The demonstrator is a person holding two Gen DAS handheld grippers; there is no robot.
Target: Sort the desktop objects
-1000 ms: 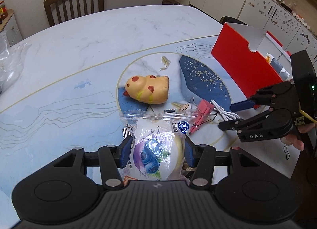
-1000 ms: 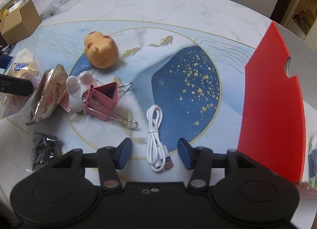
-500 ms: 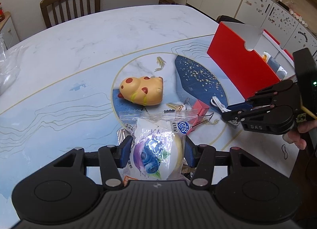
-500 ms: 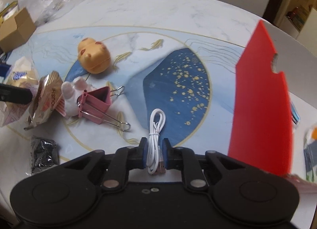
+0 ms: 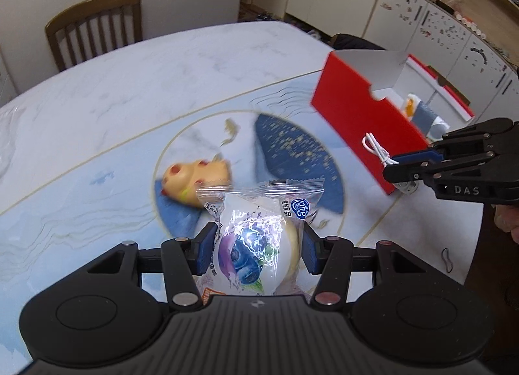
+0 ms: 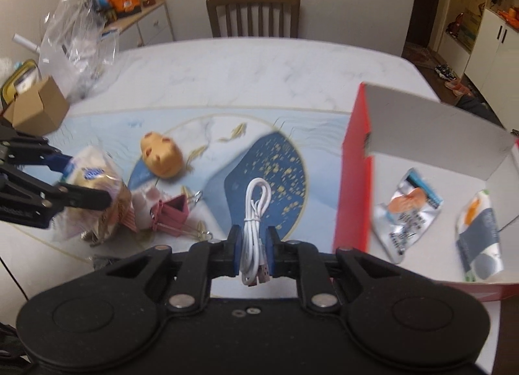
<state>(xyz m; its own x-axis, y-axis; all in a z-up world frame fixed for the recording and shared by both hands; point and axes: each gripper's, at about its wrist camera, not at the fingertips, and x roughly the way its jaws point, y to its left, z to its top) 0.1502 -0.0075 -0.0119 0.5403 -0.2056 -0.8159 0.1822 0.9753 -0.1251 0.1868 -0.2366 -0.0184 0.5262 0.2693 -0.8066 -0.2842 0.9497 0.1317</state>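
Note:
My left gripper (image 5: pixel 258 253) is shut on a clear-wrapped blueberry bread packet (image 5: pixel 259 238) and holds it above the table; it also shows in the right wrist view (image 6: pixel 94 193). My right gripper (image 6: pixel 254 253) is shut on a coiled white USB cable (image 6: pixel 256 212), lifted off the table beside the red box (image 6: pixel 353 186). The cable (image 5: pixel 376 151) and right gripper (image 5: pixel 395 170) show at the right of the left wrist view, in front of the red box (image 5: pixel 356 115). A yellow spotted pig toy (image 5: pixel 194 180) lies on the table (image 5: pixel 129 89).
The open red box holds two snack packets (image 6: pixel 405 209) (image 6: pixel 480 238). A pink binder clip (image 6: pixel 172 212) and a small white toy (image 6: pixel 144 199) lie left of centre. A cardboard box (image 6: pixel 35 108) and plastic bags (image 6: pixel 78 43) sit at the far left. A chair (image 6: pixel 253 14) stands behind the table.
My right gripper closed on the white cable and lifted it up toward the red box. My left gripper rose with the bread packet still held.

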